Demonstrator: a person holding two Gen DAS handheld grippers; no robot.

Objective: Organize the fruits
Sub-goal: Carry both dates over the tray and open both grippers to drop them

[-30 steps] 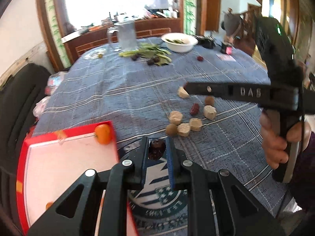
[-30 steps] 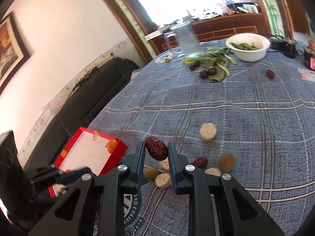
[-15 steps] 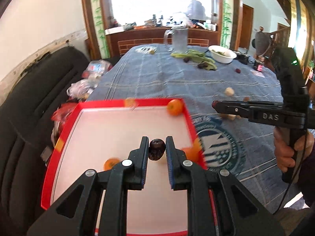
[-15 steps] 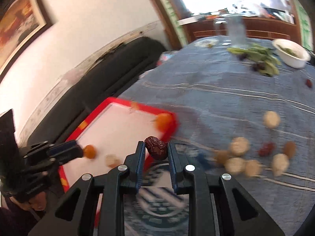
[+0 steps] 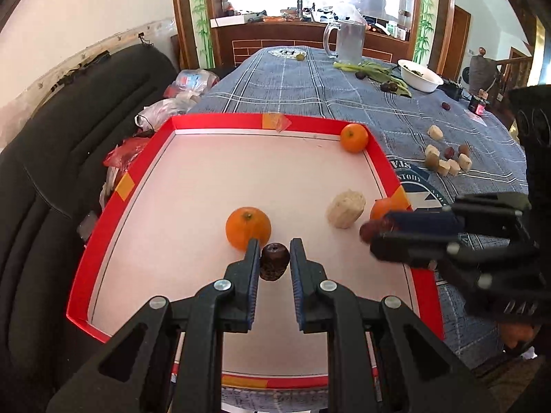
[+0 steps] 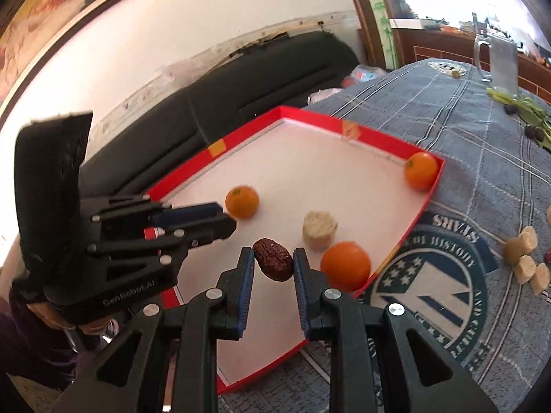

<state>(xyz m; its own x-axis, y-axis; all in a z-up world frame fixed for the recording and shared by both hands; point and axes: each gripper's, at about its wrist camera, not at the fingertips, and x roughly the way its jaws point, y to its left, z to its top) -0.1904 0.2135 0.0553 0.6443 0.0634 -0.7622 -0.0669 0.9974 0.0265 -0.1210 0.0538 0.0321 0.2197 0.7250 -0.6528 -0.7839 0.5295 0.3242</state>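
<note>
A red-rimmed tray point(image 5: 220, 117) point(image 6: 351, 130) with a white floor lies at the table's near left. In it rest three oranges point(image 5: 248, 228) point(image 5: 353, 137) point(image 6: 346, 265) and a pale cut chunk point(image 5: 345, 209) point(image 6: 319, 230). My left gripper point(image 5: 274, 254) hangs over the tray floor beside the nearest orange, shut on a dark wrinkled date point(image 5: 273, 266). My right gripper point(image 6: 273, 261) hovers above the tray's near right corner, shut on a reddish-brown date point(image 6: 274, 263). Each gripper shows in the other's view, the right gripper point(image 5: 373, 233) and the left gripper point(image 6: 227, 222).
Several pale chunks and dates point(image 5: 446, 160) lie loose on the blue checked cloth point(image 5: 310, 82) right of the tray. Farther back stand a glass mug point(image 5: 347, 41), leafy greens point(image 5: 375, 70) and a white bowl point(image 5: 420, 79). A black sofa point(image 5: 69, 130) runs along the left.
Both grippers swung left from the loose pile to over the tray, each keeping its date. The left one ended lower, close beside an orange.
</note>
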